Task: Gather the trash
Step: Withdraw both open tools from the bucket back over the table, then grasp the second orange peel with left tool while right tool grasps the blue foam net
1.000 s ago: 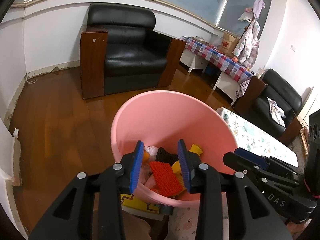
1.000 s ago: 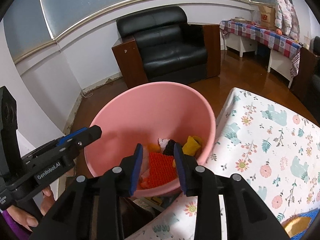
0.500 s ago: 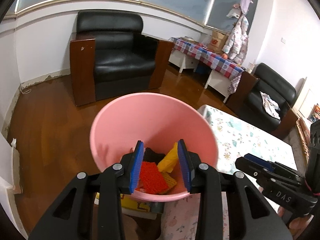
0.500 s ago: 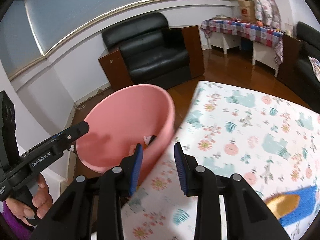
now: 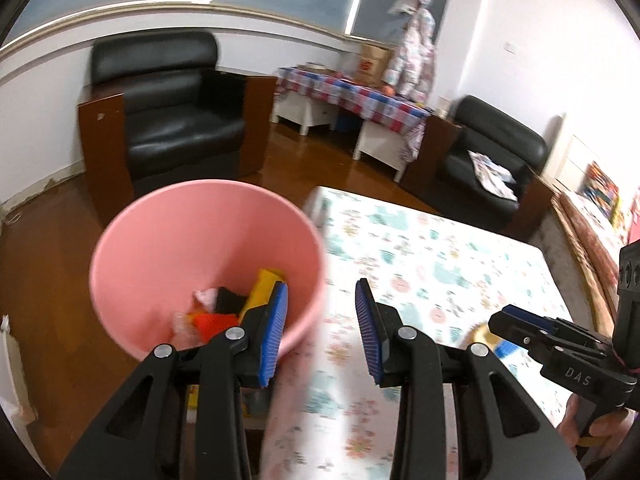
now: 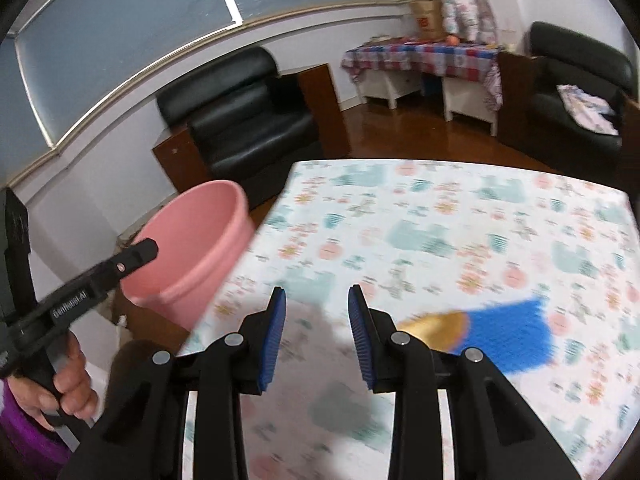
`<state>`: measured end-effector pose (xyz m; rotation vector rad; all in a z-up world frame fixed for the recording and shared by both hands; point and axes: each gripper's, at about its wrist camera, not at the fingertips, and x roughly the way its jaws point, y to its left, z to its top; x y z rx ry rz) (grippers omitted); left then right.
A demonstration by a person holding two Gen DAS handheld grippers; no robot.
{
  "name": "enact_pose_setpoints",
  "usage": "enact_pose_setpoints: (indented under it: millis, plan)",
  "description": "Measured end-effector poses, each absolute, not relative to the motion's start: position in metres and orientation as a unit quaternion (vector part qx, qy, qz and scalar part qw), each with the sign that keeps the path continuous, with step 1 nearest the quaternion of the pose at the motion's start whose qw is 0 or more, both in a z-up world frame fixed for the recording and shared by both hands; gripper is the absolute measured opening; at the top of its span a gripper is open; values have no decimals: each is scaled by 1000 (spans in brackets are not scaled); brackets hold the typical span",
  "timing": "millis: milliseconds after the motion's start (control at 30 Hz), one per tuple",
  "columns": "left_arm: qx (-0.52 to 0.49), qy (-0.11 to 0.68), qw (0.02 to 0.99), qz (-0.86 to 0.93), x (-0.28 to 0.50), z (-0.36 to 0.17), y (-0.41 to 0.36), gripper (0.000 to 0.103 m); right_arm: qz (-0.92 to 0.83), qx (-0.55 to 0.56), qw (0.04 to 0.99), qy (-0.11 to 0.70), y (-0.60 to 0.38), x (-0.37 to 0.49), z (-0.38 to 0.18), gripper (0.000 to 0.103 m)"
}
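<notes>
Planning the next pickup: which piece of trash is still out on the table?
The blue-and-yellow piece beside the right gripper; the red, yellow and black pieces lie in the pink bucket.

Room interior. White walls point(image 5: 40, 92) with a pale rail beneath a band of blue-grey windows point(image 6: 120, 36). Floor point(image 5: 48, 248) of glossy brown wood. A black leather armchair point(image 5: 168, 112) with wooden side panels stands against the wall; a second black armchair point(image 5: 492, 160) stands to the right with printed cloth on its seat. Between them, white cabinets under a checked cloth point(image 5: 352, 92); a cardboard box point(image 5: 372, 66) and hanging garment point(image 5: 416, 48) behind. Foreground: table with floral cover point(image 6: 460, 240).
</notes>
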<state>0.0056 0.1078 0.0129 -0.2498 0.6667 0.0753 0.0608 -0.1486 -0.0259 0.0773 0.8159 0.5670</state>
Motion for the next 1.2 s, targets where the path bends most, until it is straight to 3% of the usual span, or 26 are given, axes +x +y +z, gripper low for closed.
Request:
enact_pose_setpoints:
  millis: [600, 1200]
  plan:
    - [-73, 395, 911, -89, 33, -17, 1, 35, 216, 78, 879, 418, -231, 36, -57, 32]
    - [-17, 454, 884, -108, 70, -57, -58, 35, 197, 156, 858, 448, -274, 53, -76, 33]
